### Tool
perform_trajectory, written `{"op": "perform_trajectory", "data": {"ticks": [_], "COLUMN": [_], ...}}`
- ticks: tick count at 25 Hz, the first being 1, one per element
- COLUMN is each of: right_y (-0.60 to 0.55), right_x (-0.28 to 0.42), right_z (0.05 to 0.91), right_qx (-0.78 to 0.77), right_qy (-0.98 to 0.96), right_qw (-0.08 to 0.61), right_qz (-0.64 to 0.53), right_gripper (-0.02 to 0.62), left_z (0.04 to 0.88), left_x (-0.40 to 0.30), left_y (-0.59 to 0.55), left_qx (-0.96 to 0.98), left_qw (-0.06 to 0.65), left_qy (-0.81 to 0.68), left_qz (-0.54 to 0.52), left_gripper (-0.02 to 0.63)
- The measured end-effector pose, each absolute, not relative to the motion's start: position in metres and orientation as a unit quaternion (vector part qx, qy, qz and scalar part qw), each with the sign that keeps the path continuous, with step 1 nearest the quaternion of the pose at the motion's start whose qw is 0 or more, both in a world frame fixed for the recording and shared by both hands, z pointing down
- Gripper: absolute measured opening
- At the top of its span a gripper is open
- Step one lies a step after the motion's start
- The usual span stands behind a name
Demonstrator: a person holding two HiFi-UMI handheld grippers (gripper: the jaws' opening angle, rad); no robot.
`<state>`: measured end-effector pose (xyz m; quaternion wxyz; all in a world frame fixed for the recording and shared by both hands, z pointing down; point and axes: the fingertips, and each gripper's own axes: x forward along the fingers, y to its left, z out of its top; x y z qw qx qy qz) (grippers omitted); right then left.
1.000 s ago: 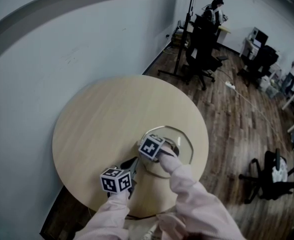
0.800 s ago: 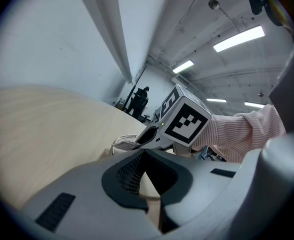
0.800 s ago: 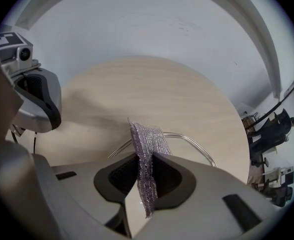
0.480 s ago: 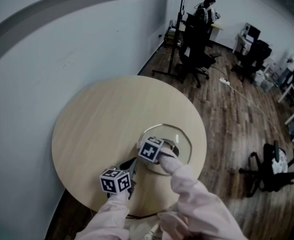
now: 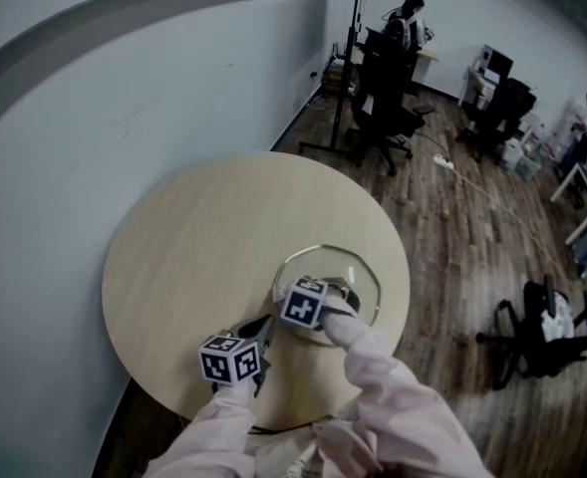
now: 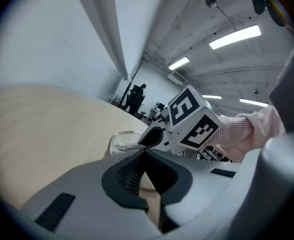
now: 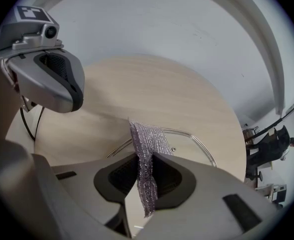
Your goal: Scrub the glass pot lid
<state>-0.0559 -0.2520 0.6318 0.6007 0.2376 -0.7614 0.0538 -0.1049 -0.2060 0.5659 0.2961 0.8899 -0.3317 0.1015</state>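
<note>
Round wooden table [image 5: 193,237]; pale wall [image 5: 124,98]; plank floor [image 5: 472,252]; office chairs [image 5: 385,108].

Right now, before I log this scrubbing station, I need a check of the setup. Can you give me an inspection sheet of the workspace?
Surface: round wooden table; only the lid lies on it.
Job's things: glass pot lid flat on the table; scrub cloth hangs over the lid.
Clutter: nothing seen.
Grippers: right gripper shut on the scrub cloth; left gripper shut, nothing between its jaws, beside the lid.
Cables: dark cable below the table's near edge; power strip on the floor.
Surroundings: white wall, wooden floor, office chairs, people at far desks.
</note>
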Motion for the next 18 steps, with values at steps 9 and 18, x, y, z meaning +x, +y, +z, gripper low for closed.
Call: {"op": "perform_trajectory", "data": {"ticks": [9,18], "right_y": [-0.241,-0.225], "right_x": [-0.050,-0.048], "right_z": [0.635,0.637], "right_qx": [0.186,0.139], "right_qy": [-0.770,-0.778], "right_qw": [0.611,0.613], "right_qz": [0.014,-0.030], "right_gripper": [0.091,0.091], "left_z": [0.563,0.566], "left_x": [-0.100,-0.091], "left_y": [-0.206,-0.195], "left_qx": [0.882,0.870], "left_qw": [0.298,0.306], "left_qy": [-0.352,-0.377], "left_qz": [0.096,0.089], "left_gripper": [-0.003,-0.003]}}
